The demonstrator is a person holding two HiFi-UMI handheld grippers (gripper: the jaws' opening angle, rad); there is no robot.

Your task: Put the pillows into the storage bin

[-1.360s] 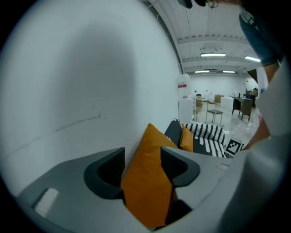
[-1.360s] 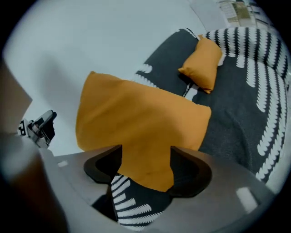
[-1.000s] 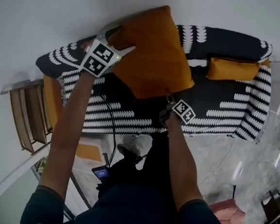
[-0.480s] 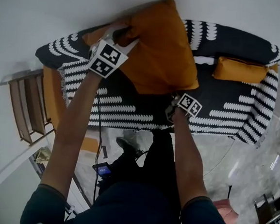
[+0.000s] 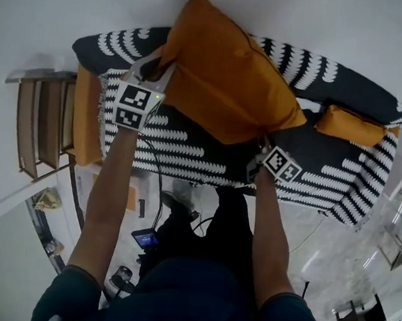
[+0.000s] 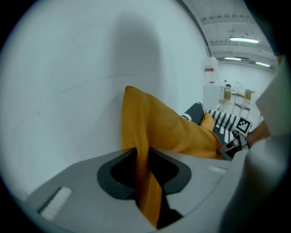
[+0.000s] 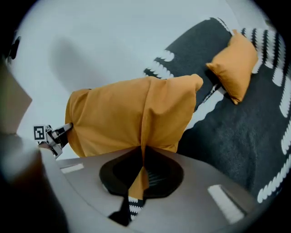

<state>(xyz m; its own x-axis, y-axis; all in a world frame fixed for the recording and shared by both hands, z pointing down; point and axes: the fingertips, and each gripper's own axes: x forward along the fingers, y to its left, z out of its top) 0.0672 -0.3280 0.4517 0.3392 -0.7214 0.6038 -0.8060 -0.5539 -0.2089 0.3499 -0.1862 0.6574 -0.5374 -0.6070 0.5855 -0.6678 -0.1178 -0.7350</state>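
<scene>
Orange square fabric pillow [image 5: 229,75] was gripped by the just-closing left hand-held gripper [image 5: 155,67] and the right hand-held gripper [image 5: 262,144]; carriage to the unseen bin was judged next.

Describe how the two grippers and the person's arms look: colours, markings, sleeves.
The left gripper and the right gripper each carry a white cube printed with black square markers. In their own views the bodies are pale grey, with dark recesses behind the jaws. The person wears dark short sleeves; the forearms are bare.
</scene>
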